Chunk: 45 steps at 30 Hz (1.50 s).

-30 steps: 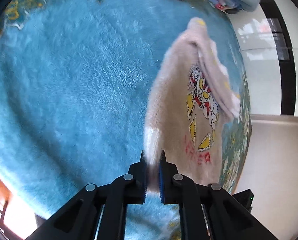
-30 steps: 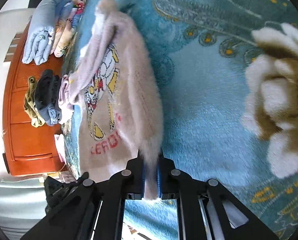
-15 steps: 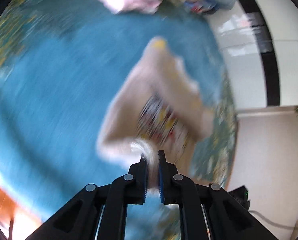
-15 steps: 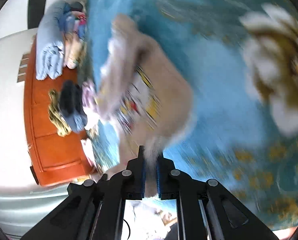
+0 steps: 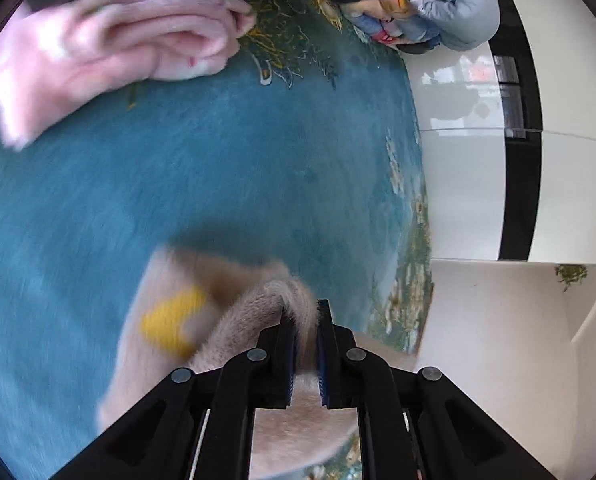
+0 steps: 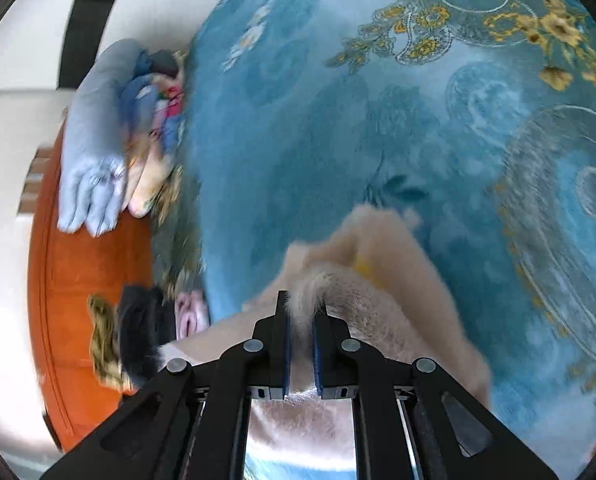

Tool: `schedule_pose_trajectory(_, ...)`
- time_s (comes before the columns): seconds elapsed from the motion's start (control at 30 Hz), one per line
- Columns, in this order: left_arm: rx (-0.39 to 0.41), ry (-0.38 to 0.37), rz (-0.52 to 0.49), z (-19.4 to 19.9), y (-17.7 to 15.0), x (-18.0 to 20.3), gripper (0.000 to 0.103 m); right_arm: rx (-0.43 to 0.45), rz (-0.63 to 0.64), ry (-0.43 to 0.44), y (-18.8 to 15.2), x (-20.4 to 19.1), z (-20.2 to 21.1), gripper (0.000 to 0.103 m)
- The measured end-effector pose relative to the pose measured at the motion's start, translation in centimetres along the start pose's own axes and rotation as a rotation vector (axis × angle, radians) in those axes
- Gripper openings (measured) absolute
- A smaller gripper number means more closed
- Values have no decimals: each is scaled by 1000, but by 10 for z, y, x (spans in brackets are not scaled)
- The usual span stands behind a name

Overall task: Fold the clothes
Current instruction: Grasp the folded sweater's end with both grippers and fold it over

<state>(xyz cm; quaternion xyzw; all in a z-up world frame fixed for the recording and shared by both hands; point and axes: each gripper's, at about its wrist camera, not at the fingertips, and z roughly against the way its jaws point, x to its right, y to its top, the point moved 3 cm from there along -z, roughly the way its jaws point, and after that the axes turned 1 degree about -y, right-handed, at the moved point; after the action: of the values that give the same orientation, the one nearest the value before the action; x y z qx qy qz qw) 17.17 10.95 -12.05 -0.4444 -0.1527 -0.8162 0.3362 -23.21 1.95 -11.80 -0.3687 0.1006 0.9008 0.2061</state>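
A fuzzy beige sweater (image 5: 186,320) with a yellow patch of its print showing lies doubled over on the blue carpet (image 5: 218,184). My left gripper (image 5: 305,312) is shut on a bunched edge of it, the fabric pinched between the blue pads. In the right wrist view the same beige sweater (image 6: 410,312) is folded under and ahead of my right gripper (image 6: 301,312), which is shut on another fluffy edge. Most of the printed front is hidden inside the fold.
A folded pink garment (image 5: 110,52) lies on the carpet ahead of the left gripper. A pile of blue and patterned clothes (image 6: 98,152) sits at the carpet's edge by an orange wooden cabinet (image 6: 78,280), which bears dark and yellow garments (image 6: 134,336). White floor (image 5: 466,184) borders the carpet.
Both grippers have carried the sweater's lower edge forward over its body, so the spread-out sweater is now doubled over. The pink garment and the clothes pile have come much closer.
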Motion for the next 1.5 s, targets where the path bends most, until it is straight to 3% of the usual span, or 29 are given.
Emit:
schedule_pose_trajectory(0.17, -82, 117, -19, -35, 13, -16, 11, -4, -27, -82, 19, 5, -38, 9)
schedule_pose_trajectory(0.27, -104, 191, -167, -45, 8, -1, 14, -9, -26, -131, 19, 14, -52, 10)
schedule_pose_trajectory(0.37, -108, 232, -311, -43, -4, 15, 33, 14, 11, -164, 16, 15, -58, 10)
schedule_pose_trajectory(0.43, -106, 226, -340, -37, -10, 19, 48, 31, 44, -183, 11, 13, -58, 11)
schedule_pose_trajectory(0.5, -96, 215, -338, -27, -13, 20, 52, 43, 72, -175, 9, 7, -53, 23)
schedule_pose_trajectory(0.57, -58, 272, -388, -15, -15, 26, 60, 69, 113, -155, 4, -3, -41, 60)
schedule_pose_trajectory(0.63, -34, 332, -456, -11, -18, 33, 65, 121, 176, -183, -5, -14, -27, 73)
schedule_pose_trajectory(0.73, -72, 395, -503, -9, -28, 23, 66, 180, 256, -249, -22, -19, -9, 74)
schedule_pose_trajectory(0.87, -142, 457, -449, 0, -36, -19, 66, 162, 199, -317, -34, 19, 2, 82)
schedule_pose_trajectory(0.97, -166, 370, -331, 4, -35, -38, 66, 117, 95, -282, -35, 57, 3, 82)
schedule_pose_trajectory(1.17, -177, 224, -130, -1, -26, -66, 72, 24, -14, -68, -23, 85, -12, 82)
schedule_pose_trajectory(1.37, -167, 133, -78, -12, -22, -69, 76, -51, 40, 45, 4, 80, -35, 84)
schedule_pose_trajectory(1.5, -151, 119, -71, -19, -21, -66, 75, -87, 50, 32, 4, 76, -45, 81)
